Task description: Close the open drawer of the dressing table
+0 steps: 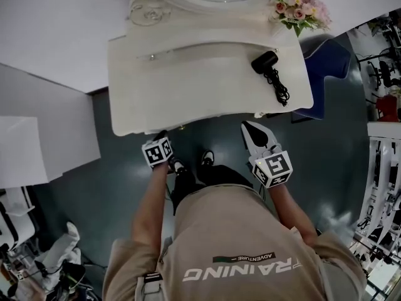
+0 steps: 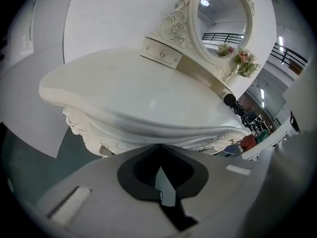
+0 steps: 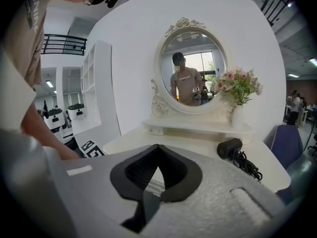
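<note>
Notably, shirt [image 1: 238,243] print reads "ADVENTURE", "RAINING"; left gripper [image 2: 159,148], right gripper [image 3: 157,148] closed.

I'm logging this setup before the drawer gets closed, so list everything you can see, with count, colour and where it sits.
dressing table: one, white, against the wall ahead of the person
mirror: one, oval, white carved frame, at the back of the table top
small drawer: one, white, below the mirror's left side
flowers: one bunch, pink and cream, right of the mirror
hair dryer: one, black, corded, on the right part of the table top
chair: one, blue, right of the table
left gripper: one, grey, jaws together and empty, at the table's front edge
right gripper: one, grey, jaws together and empty, just short of the front edge
</note>
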Demonstrator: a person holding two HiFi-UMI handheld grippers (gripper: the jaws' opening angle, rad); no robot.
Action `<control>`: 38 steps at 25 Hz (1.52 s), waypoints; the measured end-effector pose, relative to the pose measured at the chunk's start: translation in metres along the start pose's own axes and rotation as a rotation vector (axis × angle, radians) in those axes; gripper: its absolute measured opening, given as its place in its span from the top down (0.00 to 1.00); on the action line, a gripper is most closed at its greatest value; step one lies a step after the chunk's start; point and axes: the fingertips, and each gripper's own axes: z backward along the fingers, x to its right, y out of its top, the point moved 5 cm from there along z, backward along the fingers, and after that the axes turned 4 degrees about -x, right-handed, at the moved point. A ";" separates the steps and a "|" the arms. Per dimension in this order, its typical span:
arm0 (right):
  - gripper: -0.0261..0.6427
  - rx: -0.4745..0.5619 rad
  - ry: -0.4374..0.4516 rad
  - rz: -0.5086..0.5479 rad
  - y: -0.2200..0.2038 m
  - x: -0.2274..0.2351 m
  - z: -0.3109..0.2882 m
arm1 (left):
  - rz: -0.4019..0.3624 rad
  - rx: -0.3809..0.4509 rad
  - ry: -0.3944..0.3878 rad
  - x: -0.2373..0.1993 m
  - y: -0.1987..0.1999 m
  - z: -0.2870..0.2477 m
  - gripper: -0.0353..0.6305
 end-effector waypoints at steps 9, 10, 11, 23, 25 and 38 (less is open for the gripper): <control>0.96 -0.024 0.030 -0.037 -0.024 -0.018 0.015 | -0.088 0.010 -0.029 0.023 -0.023 0.046 0.92; 0.96 -0.029 0.038 -0.043 -0.026 -0.021 0.016 | -0.091 0.019 -0.032 0.025 -0.026 0.056 0.92; 0.96 -0.032 0.047 -0.046 -0.028 -0.025 0.017 | -0.099 0.032 -0.032 0.027 -0.027 0.068 0.92; 0.96 0.016 0.167 0.105 -0.005 -0.069 0.017 | -0.335 0.365 -0.049 0.080 0.046 0.219 0.92; 0.96 0.036 0.171 0.105 0.005 -0.071 0.020 | -0.380 0.415 -0.063 0.092 0.059 0.239 0.92; 0.96 0.228 0.101 0.125 0.088 -0.064 0.065 | -0.570 0.670 -0.143 0.153 0.123 0.327 0.92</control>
